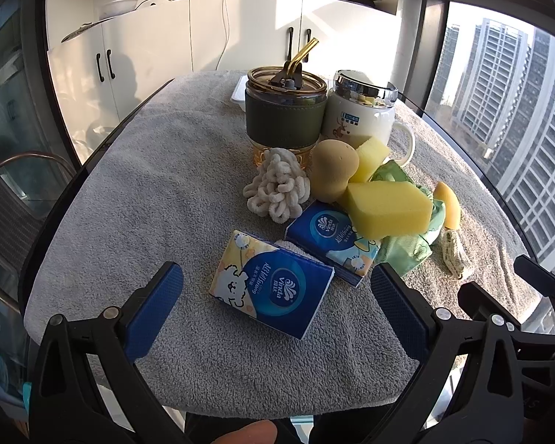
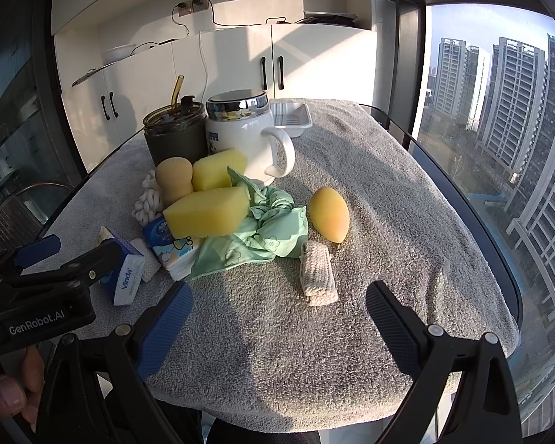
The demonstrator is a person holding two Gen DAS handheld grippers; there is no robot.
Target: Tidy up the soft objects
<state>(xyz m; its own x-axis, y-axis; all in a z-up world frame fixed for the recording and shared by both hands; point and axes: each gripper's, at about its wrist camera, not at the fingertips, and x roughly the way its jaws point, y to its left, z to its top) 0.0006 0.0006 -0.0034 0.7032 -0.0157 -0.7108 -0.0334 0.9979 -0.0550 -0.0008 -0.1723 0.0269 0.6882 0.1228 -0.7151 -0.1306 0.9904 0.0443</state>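
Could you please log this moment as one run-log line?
left gripper: open, over tissue pack | right gripper: open, empty | sponges, cloth: piled, untouched

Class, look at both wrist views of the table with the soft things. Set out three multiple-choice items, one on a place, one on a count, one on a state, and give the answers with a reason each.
1. Where does the white mug stand?
A. Beside the green-sleeved tumbler
B. On the white tray
C. On a tissue pack

2. How many yellow block sponges are in the pile?
A. One
B. Two
C. Four

3. How does the left hand-held gripper stand?
A. Shut on a sponge
B. Shut on the green cloth
C. Open, holding nothing

Answers:
1 A: mug and tumbler stand side by side at the far end of the grey towel, with the tray behind them.
2 B: one lies in front, a second behind it.
3 C: its blue pads are wide apart, with the tissue pack lying beyond them on the towel.
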